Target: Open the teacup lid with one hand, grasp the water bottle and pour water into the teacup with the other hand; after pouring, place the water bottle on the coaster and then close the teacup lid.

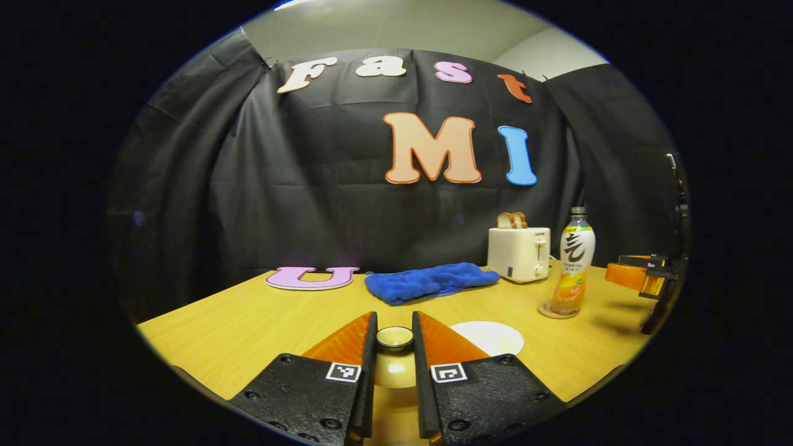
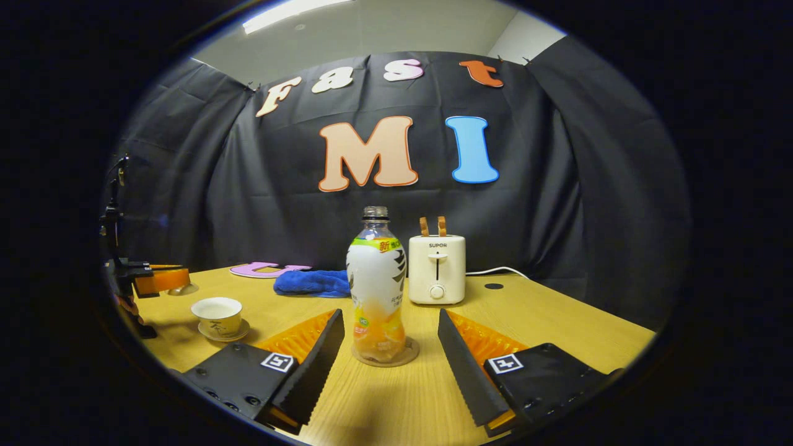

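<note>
**Lid pinched by the left tool, bottle upright on its coaster**

In the left gripper view, the left tool [image 1: 394,337] was seen at the bottom centre of the frame, its two fingers drawn close together on either side of the round knob of the cream ceramic teacup lid [image 1: 394,365]. The knob was pressed from both sides, so the lid was counted as grasped. Just right of the fingers, part of a flat white disc [image 1: 492,336] lay on the light wooden desk [image 1: 248,328]; what it was could not be told. At the right of that frame, the clear plastic water bottle with a white and orange label [image 1: 573,263] stood upright on a round brown coaster [image 1: 557,311], uncapped. Behind it, a cream two-slot toaster holding slices of bread [image 1: 519,253] was placed near the black cloth wall, with a crumpled blue towel [image 1: 430,282] to its left.

In the right gripper view, the right tool [image 2: 390,347] was found released, its fingers spread wide at the lower part of the frame. The bottle [image 2: 376,285] stood between them at the centre, touched by neither finger, its base resting on the coaster [image 2: 406,356]. At the lower left of that frame, the small white teacup on its saucer [image 2: 217,316] sat uncovered on the desk [image 2: 557,328], well apart from the bottle. The left tool [image 2: 162,280] was seen further off at the left edge, raised above and behind the cup.
</note>
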Available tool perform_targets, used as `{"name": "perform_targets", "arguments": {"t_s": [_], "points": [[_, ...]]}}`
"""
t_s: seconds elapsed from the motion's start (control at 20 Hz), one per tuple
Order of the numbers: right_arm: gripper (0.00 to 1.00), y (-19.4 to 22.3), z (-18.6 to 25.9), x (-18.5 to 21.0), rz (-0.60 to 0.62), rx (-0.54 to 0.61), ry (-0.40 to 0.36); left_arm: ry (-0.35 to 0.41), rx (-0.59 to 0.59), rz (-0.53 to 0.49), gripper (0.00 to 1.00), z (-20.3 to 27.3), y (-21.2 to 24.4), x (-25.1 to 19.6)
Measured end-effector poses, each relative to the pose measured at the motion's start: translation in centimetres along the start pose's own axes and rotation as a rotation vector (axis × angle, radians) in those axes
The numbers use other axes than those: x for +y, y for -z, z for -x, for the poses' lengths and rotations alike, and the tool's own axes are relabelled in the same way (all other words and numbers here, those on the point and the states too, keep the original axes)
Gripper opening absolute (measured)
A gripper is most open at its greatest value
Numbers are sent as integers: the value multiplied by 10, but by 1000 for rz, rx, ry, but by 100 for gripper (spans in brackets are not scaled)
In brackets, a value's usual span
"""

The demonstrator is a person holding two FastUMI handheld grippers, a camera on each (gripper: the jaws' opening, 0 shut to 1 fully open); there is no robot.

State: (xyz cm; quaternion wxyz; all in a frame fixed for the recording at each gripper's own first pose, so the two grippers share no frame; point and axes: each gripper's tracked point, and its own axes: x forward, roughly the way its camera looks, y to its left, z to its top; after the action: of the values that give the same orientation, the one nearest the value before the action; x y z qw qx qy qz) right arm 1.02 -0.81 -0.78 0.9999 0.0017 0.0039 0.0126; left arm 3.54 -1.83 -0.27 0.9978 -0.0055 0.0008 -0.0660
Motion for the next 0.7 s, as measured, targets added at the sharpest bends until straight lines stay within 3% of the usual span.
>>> {"name": "perform_targets", "arguments": {"t_s": [0.15, 0.2, 0.7], "points": [[96, 1, 1, -1, 1, 0, 13, 89, 2, -1, 26, -6, 1, -31], [91, 1, 0, -1, 0, 1, 13, 120, 1, -2, 27, -7, 0, -39], [100, 1, -2, -1, 1, 1, 9, 232, 79, -30, 26, -24, 14, -66]]}}
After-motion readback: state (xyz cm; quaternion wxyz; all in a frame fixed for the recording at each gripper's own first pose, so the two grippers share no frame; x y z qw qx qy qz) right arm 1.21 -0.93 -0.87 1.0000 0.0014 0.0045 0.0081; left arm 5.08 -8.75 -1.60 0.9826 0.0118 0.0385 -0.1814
